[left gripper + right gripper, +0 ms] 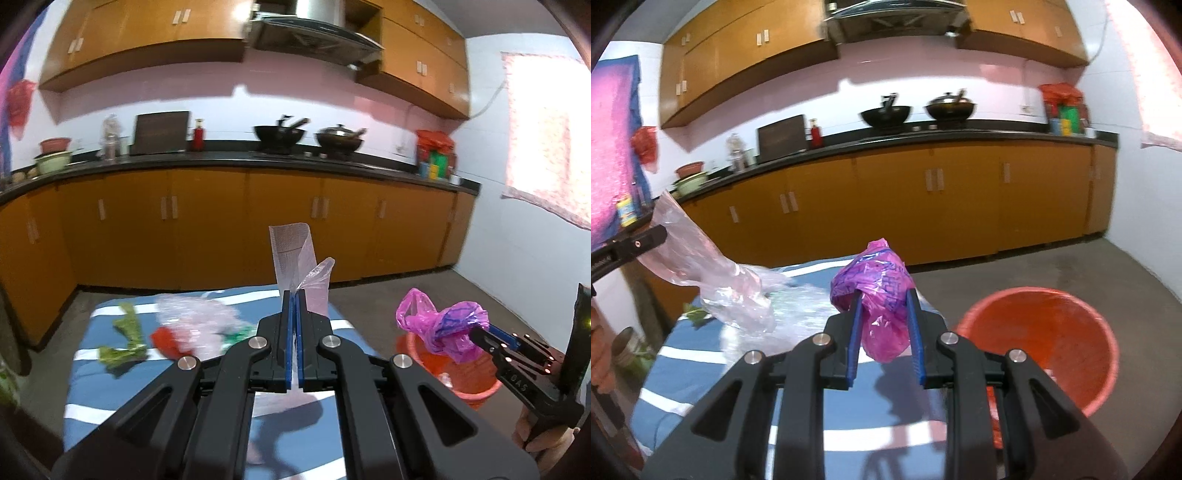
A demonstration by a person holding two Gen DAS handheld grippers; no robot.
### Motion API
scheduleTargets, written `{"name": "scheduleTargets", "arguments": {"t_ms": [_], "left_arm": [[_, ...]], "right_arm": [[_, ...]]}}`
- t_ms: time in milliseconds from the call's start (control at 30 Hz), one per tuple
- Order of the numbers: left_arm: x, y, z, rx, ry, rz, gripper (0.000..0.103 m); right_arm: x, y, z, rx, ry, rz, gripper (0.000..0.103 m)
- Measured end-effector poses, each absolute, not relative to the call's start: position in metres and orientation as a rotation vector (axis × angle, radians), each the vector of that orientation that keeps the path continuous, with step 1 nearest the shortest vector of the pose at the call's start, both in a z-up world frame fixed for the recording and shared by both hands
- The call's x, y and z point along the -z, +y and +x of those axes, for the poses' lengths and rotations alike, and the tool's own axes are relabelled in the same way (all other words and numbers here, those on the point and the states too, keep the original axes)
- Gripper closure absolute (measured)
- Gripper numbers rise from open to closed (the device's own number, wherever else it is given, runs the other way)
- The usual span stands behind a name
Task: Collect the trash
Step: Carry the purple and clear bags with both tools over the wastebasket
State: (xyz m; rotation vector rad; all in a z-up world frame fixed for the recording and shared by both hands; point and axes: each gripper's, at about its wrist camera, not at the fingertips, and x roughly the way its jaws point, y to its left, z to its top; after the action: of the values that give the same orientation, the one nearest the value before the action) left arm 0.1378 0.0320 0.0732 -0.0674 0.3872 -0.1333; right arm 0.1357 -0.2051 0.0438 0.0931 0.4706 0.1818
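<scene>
Right gripper point(884, 314) clamps pink bag point(882, 288), left gripper point(294, 295) pinches clear film point(299, 254); center over red bin point(1034, 332), lower right, before releasing.

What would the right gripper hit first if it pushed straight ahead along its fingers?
Probably nothing close: the right gripper, shut on the pink bag, points over the striped table toward the cabinets. The red bin sits off to its right.

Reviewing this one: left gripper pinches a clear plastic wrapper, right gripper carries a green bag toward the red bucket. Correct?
Not quite: the bag in the right gripper is pink, not green, as the right wrist view shows. The left gripper does pinch the clear wrapper, and the red bucket stands nearby.
</scene>
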Motion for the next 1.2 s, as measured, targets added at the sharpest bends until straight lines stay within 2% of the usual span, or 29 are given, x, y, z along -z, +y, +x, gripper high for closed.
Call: {"name": "scheduleTargets", "arguments": {"t_ms": [567, 1200], "left_arm": [[-0.056, -0.096, 0.165, 0.368, 0.438, -0.024, 0.102], [-0.013, -0.187, 0.209, 0.487, 0.501, 0.025, 0.102]], "right_arm": [[-0.031, -0.312, 0.116, 0.057, 0.465, 0.098, 0.079], [0.011, -0.370, 0.148, 0.148, 0.532, 0.148, 0.079]]}}
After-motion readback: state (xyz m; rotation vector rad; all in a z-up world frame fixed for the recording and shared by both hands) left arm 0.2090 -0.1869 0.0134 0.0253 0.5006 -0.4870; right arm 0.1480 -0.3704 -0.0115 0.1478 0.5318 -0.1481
